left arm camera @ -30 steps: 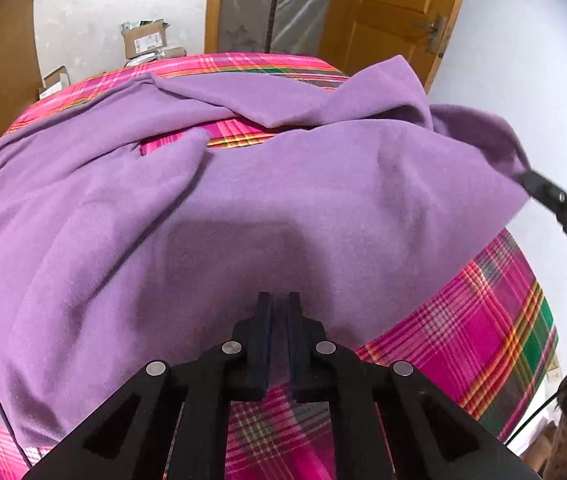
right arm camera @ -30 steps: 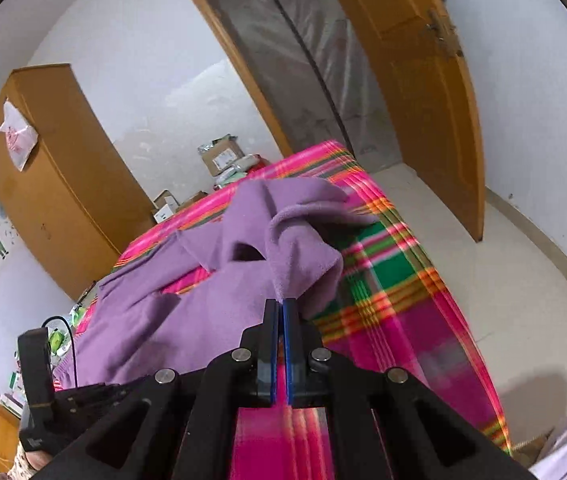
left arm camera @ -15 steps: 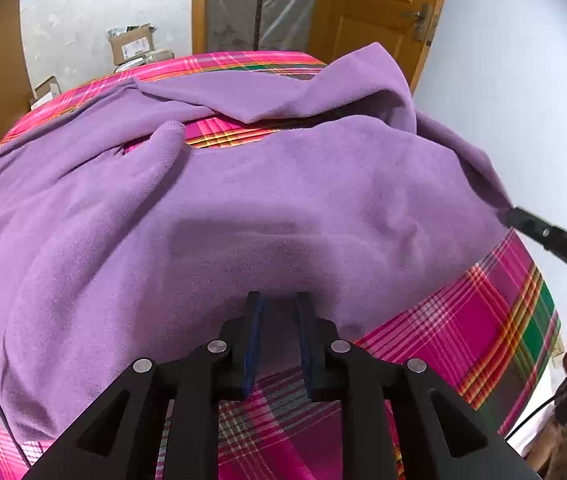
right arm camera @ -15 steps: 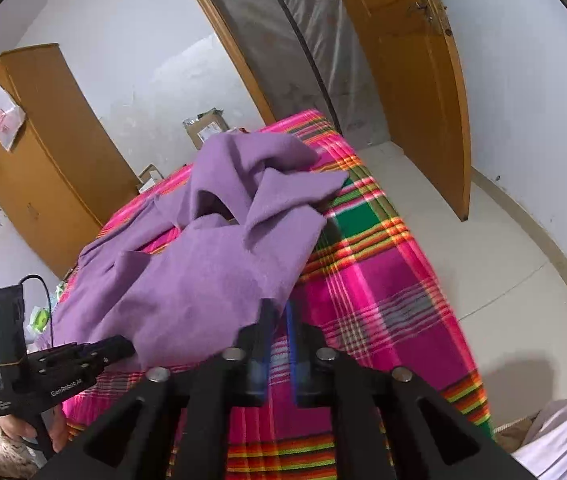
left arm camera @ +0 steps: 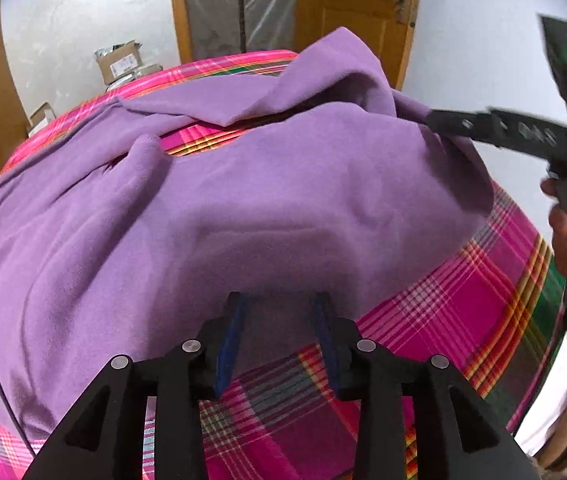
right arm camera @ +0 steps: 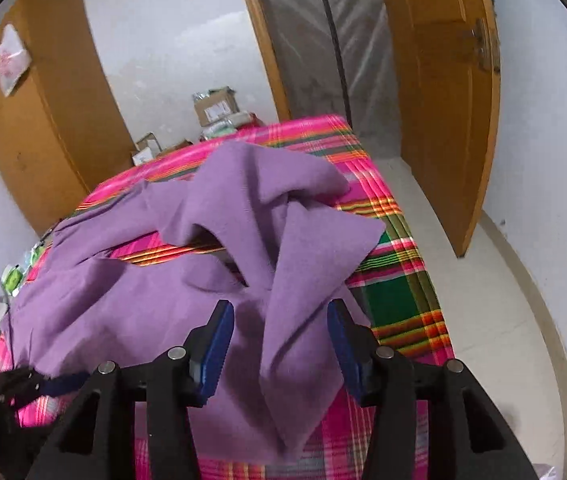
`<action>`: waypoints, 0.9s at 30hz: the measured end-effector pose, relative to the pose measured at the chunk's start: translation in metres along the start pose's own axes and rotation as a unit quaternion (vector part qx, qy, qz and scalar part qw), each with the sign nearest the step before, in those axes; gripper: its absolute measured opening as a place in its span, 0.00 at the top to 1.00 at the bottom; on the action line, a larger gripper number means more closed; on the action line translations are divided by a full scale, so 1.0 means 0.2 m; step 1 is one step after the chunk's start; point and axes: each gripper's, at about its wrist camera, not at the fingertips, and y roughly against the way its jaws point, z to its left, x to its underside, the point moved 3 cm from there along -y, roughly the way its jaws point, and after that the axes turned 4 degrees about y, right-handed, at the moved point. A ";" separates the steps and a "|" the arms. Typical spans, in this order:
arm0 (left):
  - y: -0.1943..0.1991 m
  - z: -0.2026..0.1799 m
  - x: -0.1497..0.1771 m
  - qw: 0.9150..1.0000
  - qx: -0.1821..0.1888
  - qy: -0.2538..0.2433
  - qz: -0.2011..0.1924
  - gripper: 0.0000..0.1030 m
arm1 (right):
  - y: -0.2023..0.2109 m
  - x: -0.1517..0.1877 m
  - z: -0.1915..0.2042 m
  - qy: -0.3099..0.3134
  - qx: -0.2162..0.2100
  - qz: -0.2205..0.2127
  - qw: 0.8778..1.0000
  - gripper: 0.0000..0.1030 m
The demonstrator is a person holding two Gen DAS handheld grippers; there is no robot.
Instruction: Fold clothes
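Left wrist view: purple garment (left arm camera: 211,216) spread across plaid bed cover (left arm camera: 483,304), long axis running left to right. Left gripper (left arm camera: 279,340) at near hem, fingers (left arm camera: 231,336) opening, cloth edge lying loose between, not pinched. Right gripper (left arm camera: 455,126) farther right, at bunched far corner. Right wrist view: left gripper (right arm camera: 31,380) at lower left edge; right gripper (right arm camera: 281,348), fingers (right arm camera: 341,344) opening, folded flap draped between, unpressed. Garment crumpled, unfolded, directly ahead of both. Next grasp probably turns on near hem, closest to left hand.
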 end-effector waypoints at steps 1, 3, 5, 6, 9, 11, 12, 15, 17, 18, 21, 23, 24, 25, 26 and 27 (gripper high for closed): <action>0.00 -0.01 0.00 1.000 -0.005 -0.008 -0.001 0.64 | -0.02 -0.01 -0.01 -0.002 0.002 0.002 1.000 0.64; 0.00 -0.04 0.00 1.000 -0.014 -0.022 -0.004 0.64 | -0.02 -0.02 -0.03 -0.008 0.012 0.001 1.000 0.94; -0.01 -0.05 0.00 0.999 -0.017 -0.029 -0.005 0.64 | -0.01 -0.03 -0.06 -0.019 0.010 -0.003 1.000 0.95; -0.01 -0.06 -0.01 0.999 -0.018 -0.030 -0.005 0.64 | 0.00 -0.03 -0.07 -0.024 0.007 -0.006 1.000 0.95; -0.01 -0.07 -0.01 0.999 -0.015 -0.030 -0.005 0.64 | 0.06 -0.03 -0.13 -0.043 0.004 -0.027 0.999 0.96; -0.01 -0.07 -0.01 0.999 -0.008 -0.031 -0.004 0.67 | 0.11 -0.03 -0.17 -0.061 0.005 -0.047 0.997 0.96; -0.01 -0.07 -0.01 1.000 -0.001 -0.031 -0.002 0.77 | 0.14 -0.03 -0.20 -0.069 0.008 -0.054 0.996 0.96; -0.01 -0.08 -0.01 1.000 0.012 -0.029 0.002 0.92 | 0.20 -0.03 -0.26 -0.087 0.015 -0.070 0.994 0.96; -0.01 -0.09 -0.01 1.000 0.012 -0.028 0.002 0.96 | 0.25 -0.03 -0.29 -0.095 0.019 -0.079 0.992 0.96; 0.00 -0.09 -0.01 1.000 0.015 -0.025 0.002 0.96 | 0.27 -0.02 -0.31 -0.098 0.018 -0.084 0.992 0.96; 0.02 -0.10 -0.02 0.999 0.025 -0.023 -0.005 0.99 | 0.32 0.00 -0.33 -0.102 0.023 -0.098 0.990 0.96; 0.03 -0.12 -0.02 0.999 0.036 -0.027 -0.008 0.99 | 0.36 0.02 -0.34 -0.102 0.035 -0.108 0.988 0.96; 0.03 -0.13 -0.02 0.999 0.042 -0.028 -0.007 0.99 | 0.37 0.03 -0.35 -0.104 0.038 -0.111 0.988 0.96; 0.04 -0.14 -0.02 0.998 0.048 -0.029 -0.006 0.99 | 0.38 0.04 -0.37 -0.106 0.041 -0.114 0.987 0.96; 0.04 -0.16 -0.02 0.998 0.054 -0.031 -0.005 0.99 | 0.40 0.04 -0.38 -0.109 0.044 -0.117 0.986 0.96; 0.05 -0.17 -0.02 0.998 0.059 -0.032 -0.004 0.99 | 0.40 0.05 -0.39 -0.113 0.046 -0.118 0.985 0.96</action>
